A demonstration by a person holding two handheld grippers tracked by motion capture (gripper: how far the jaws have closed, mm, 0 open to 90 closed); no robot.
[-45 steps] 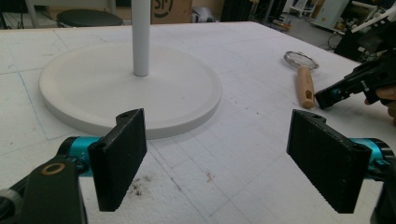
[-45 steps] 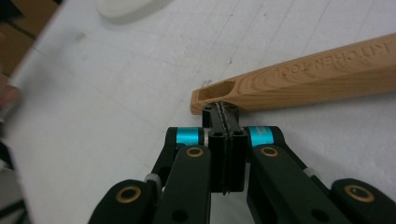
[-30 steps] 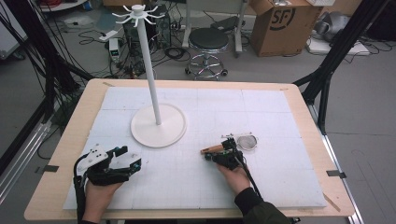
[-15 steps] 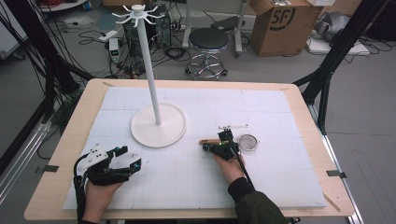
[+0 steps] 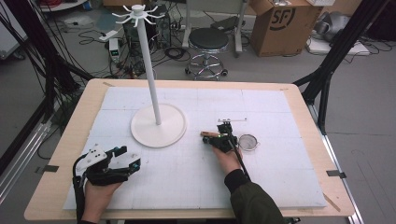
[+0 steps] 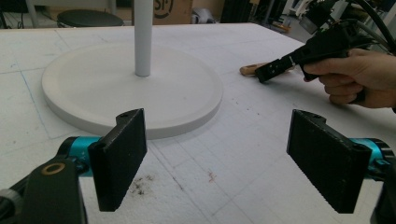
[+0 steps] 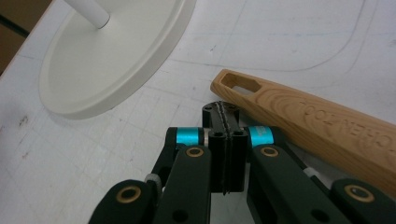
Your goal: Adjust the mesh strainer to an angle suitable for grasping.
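The right gripper (image 5: 223,136) has slid forward toward the stand (image 5: 158,125) since a moment ago — its jaws pressed together, empty, just beside the strainer's wooden handle (image 7: 308,119). The strainer (image 5: 247,142) lies where it was. The left gripper (image 5: 122,158) stays put, jaws spread wide.

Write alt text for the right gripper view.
The right gripper, jaws pressed shut with nothing between them, sits beside a wooden handle lying on the white table. The handle has a slotted hole at its end and engraved lettering. A white stand base with its pole lies at upper left.
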